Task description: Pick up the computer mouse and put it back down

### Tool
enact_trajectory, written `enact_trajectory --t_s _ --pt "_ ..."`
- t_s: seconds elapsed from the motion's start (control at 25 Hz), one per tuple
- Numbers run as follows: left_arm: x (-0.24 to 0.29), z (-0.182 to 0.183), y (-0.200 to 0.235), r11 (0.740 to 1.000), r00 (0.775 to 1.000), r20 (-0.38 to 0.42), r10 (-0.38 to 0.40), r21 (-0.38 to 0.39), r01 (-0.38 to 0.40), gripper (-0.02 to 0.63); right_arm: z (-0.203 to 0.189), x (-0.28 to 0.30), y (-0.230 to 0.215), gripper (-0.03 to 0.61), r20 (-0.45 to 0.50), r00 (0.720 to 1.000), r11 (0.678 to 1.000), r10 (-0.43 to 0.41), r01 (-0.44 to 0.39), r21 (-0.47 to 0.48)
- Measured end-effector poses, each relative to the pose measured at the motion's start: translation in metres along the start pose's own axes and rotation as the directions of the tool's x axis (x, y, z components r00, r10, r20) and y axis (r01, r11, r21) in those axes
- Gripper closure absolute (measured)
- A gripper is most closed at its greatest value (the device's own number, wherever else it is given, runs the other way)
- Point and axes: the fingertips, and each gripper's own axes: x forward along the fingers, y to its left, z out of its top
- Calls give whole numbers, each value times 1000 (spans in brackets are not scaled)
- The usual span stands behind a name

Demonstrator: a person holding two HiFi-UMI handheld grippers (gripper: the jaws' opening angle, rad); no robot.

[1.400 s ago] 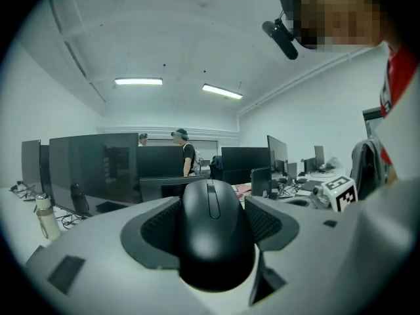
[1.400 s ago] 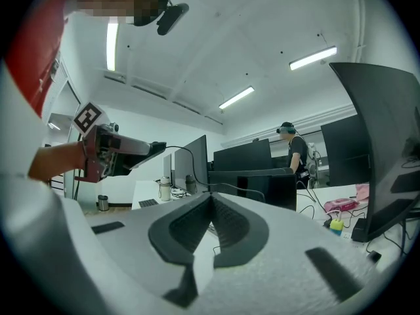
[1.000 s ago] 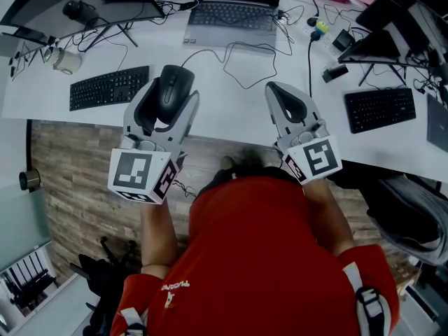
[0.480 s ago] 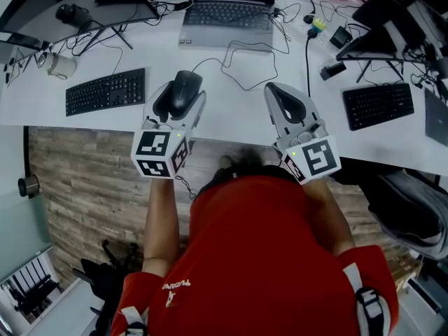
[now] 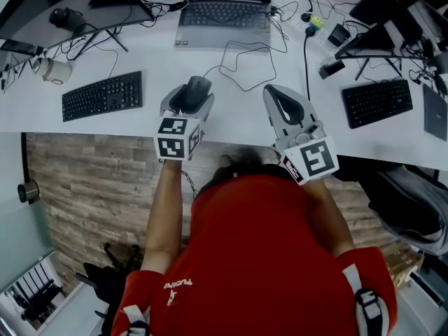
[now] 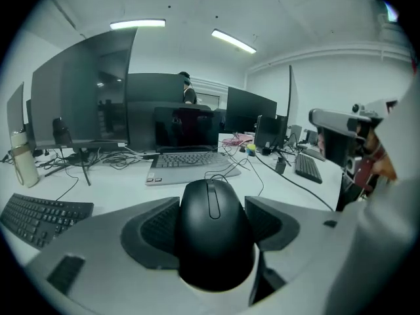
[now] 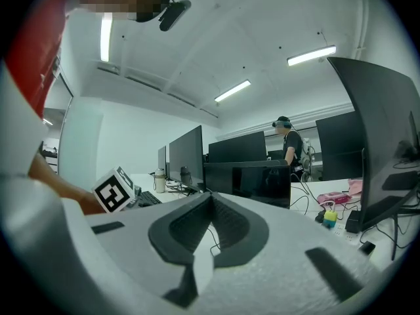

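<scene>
A black wired computer mouse (image 5: pixel 197 89) sits between the jaws of my left gripper (image 5: pixel 189 98), which is shut on its sides above the white desk (image 5: pixel 140 114) near the front edge. In the left gripper view the mouse (image 6: pixel 213 231) fills the gap between the two dark pads (image 6: pixel 154 231). Whether it touches the desk I cannot tell. Its cable (image 5: pixel 241 65) loops toward the grey laptop (image 5: pixel 224 16). My right gripper (image 5: pixel 282 105) hovers to the right over the desk, jaws closed tip to tip with nothing held; its tips (image 7: pixel 211 201) meet in the right gripper view.
A black keyboard (image 5: pixel 103 95) lies left of the mouse and another keyboard (image 5: pixel 378 102) at the right. A white mug (image 5: pixel 52 68) stands far left. Monitors, stands and tangled cables line the back. A person stands in the background (image 7: pixel 289 143).
My left gripper has carried the mouse forward, to the right and lower toward the desk. The right gripper has stayed in place.
</scene>
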Motion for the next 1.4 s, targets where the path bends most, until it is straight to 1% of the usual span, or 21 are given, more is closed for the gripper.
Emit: enact_trajectory --t_s 0.36,0.56,0.88,1.12,1.4 --pt "38 -39 8 1000 994 -107 -3 27 6 310 -7 5 -6 575 -20 1000 1000 -15 15 2" --pt "51 -54 11 999 986 -166 -3 44 10 310 -9 9 -8 574 -27 999 1000 -19 19 2" --pt "64 -71 15 998 975 -223 16 60 -3 308 -11 13 -13 575 -37 999 1000 -16 17 9" --pt "67 -74 15 998 971 -237 12 63 3 308 -12 14 -16 575 -37 999 1000 -15 15 9" --pt "66 -72 13 997 975 -221 15 71 1 308 -13 15 -17 574 -37 999 1000 -2 3 15"
